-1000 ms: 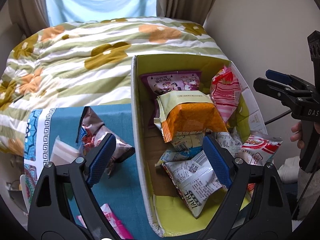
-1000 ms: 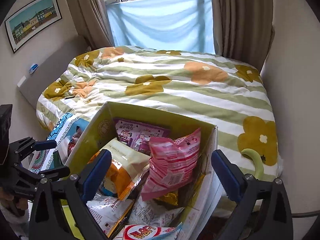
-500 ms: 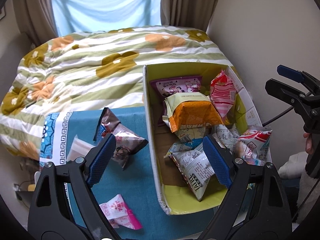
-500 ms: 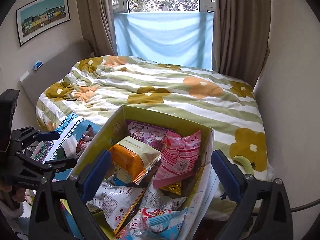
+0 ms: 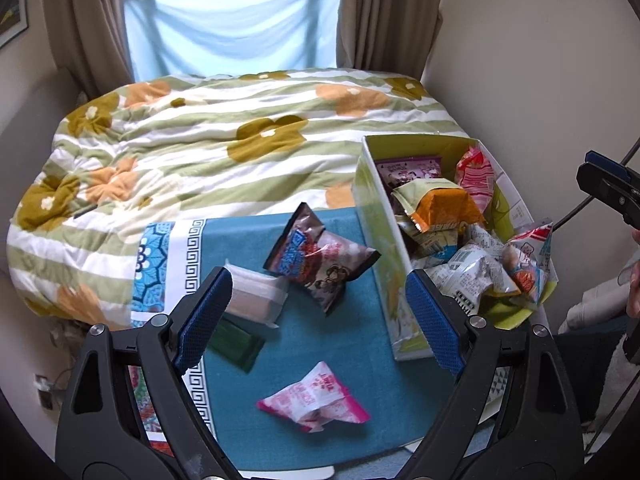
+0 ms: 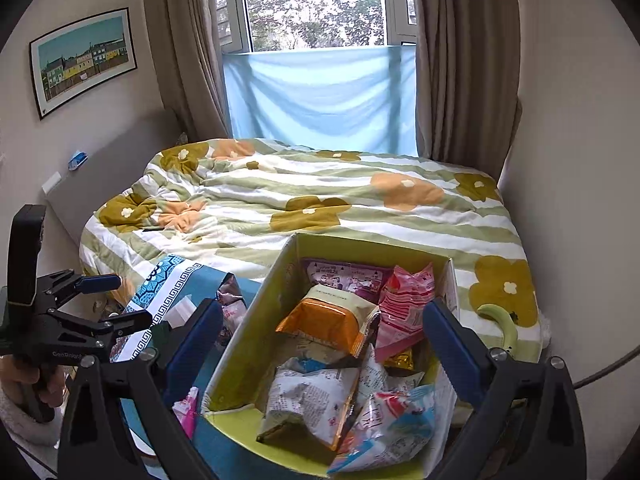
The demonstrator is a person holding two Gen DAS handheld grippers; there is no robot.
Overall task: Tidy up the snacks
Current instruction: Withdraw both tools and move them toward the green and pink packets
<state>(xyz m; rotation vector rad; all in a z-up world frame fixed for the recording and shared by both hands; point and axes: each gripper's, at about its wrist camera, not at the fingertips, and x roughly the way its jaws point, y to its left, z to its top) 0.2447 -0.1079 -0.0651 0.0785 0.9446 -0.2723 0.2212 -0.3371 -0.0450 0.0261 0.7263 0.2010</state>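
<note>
A green cardboard box (image 5: 374,216) (image 6: 256,320) full of snack bags stands on a teal cloth (image 5: 304,344) at the foot of the bed. On the cloth beside it lie a brown snack bag (image 5: 320,258), a pale wrapped pack (image 5: 256,296), a dark green packet (image 5: 236,344) and a pink-white bag (image 5: 314,398). My left gripper (image 5: 318,316) hangs open above the cloth, holding nothing. My right gripper (image 6: 324,354) hangs open above the box, also with nothing between its fingers. An orange bag (image 6: 328,320) and a pink bag (image 6: 404,312) top the pile.
The bed carries a green-striped flowered quilt (image 5: 208,148) up to a window with a blue sheet (image 6: 320,96) and brown curtains. A wall runs close along the right. A banana-shaped object (image 6: 502,322) lies on the quilt right of the box. A hand (image 6: 36,380) holds the left gripper.
Both grippers have pulled back and up from the box, so more of the bed and cloth shows. The left view has shifted from the box toward the loose bags. Jaws stayed open.
</note>
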